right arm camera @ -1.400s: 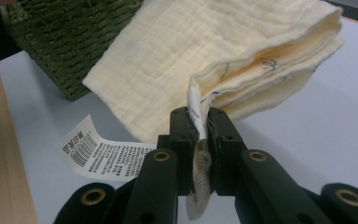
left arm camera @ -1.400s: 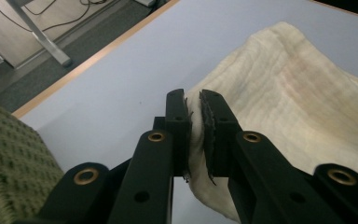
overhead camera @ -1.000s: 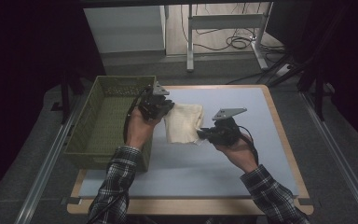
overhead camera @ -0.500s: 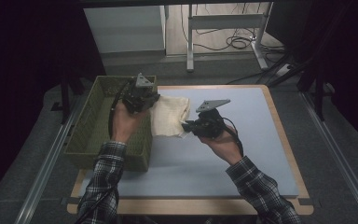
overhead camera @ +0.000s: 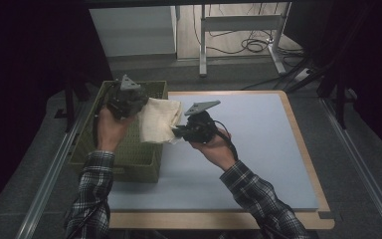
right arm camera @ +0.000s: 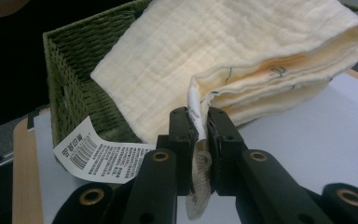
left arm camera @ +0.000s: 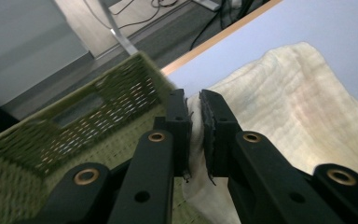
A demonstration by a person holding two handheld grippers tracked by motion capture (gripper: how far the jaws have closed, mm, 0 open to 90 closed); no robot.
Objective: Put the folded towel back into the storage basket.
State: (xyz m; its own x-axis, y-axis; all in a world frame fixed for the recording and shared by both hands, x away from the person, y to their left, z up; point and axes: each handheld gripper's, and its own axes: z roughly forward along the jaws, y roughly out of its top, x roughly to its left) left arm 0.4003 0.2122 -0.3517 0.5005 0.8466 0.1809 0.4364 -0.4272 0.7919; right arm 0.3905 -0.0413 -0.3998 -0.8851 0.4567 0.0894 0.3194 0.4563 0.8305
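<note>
Closest to me, along my right gripper [right arm camera: 199, 128], the jaws are pinched nearly together on a corner of the folded cloth [right arm camera: 223, 56], and a frayed bit of fabric hangs out below the pads, so how much is caught between them is hard to judge. A white label [right arm camera: 98, 156] with a barcode curls out just left of those jaws; its small print is too fine to read. Beyond them the cloth rises away, its stacked layers showing at the right edge, over the near corner of the green basket [right arm camera: 70, 88]. Along my left gripper [left arm camera: 194, 130] the jaws are likewise almost shut on the cloth's [left arm camera: 298, 112] other end, a thin strip squeezed between the pads; the weave of the basket [left arm camera: 74, 140] blurs just left of them, and its inside is hidden from me there. From above, the cloth [overhead camera: 161, 119] sags between my left gripper [overhead camera: 129, 102] and right gripper [overhead camera: 189, 130], off the table [overhead camera: 258, 149], partly above the basket's [overhead camera: 134, 149] right rim. The label is too small to make out there, and my jaws are buried under the gripper bodies. My sleeves are cut off at the bottom edge.
</note>
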